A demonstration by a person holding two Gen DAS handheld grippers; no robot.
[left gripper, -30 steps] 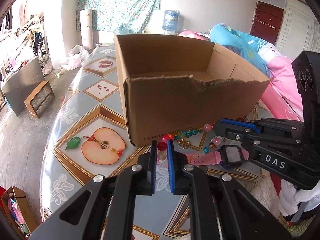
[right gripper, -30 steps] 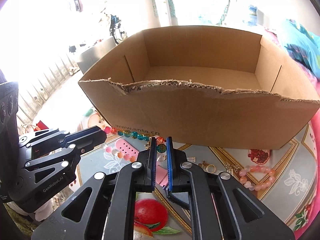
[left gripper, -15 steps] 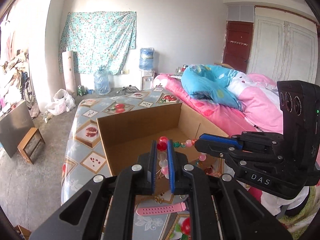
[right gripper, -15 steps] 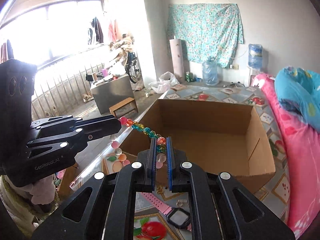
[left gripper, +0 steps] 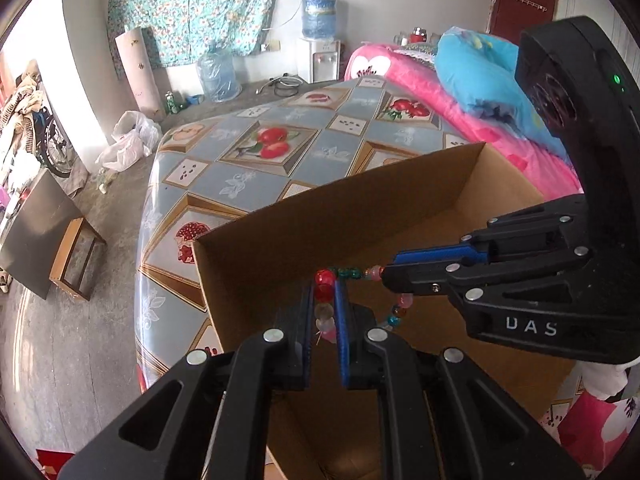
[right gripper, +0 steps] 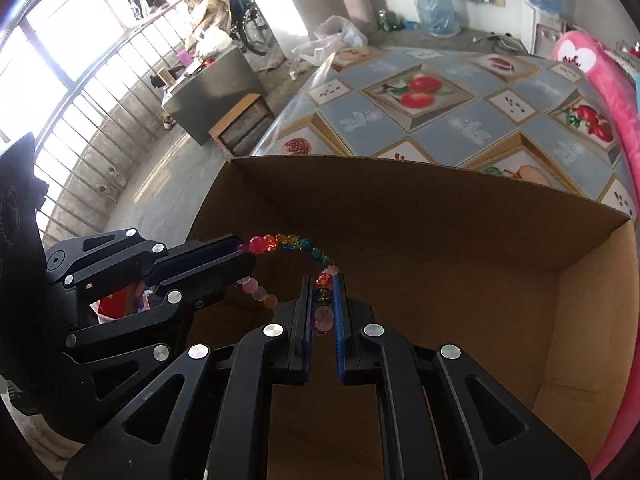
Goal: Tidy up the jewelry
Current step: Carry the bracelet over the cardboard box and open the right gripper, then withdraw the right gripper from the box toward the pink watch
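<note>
Bead bracelet (left gripper: 325, 280) strung between both grippers: left gripper (left gripper: 324, 292) fingers pinch it, right gripper (right gripper: 323, 286) fingers too, above cardboard box (right gripper: 440, 216) at 12 o'clock on desk (left gripper: 240, 184).

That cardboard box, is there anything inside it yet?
The cardboard box shows only bare floor; the bead bracelet hangs above it between the left claw and right claw. The claws hide its near part.

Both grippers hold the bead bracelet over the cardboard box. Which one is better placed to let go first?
Probably either: left gripper and right gripper both clamp the bead bracelet above the cardboard box floor, so neither has a visible advantage.
</note>
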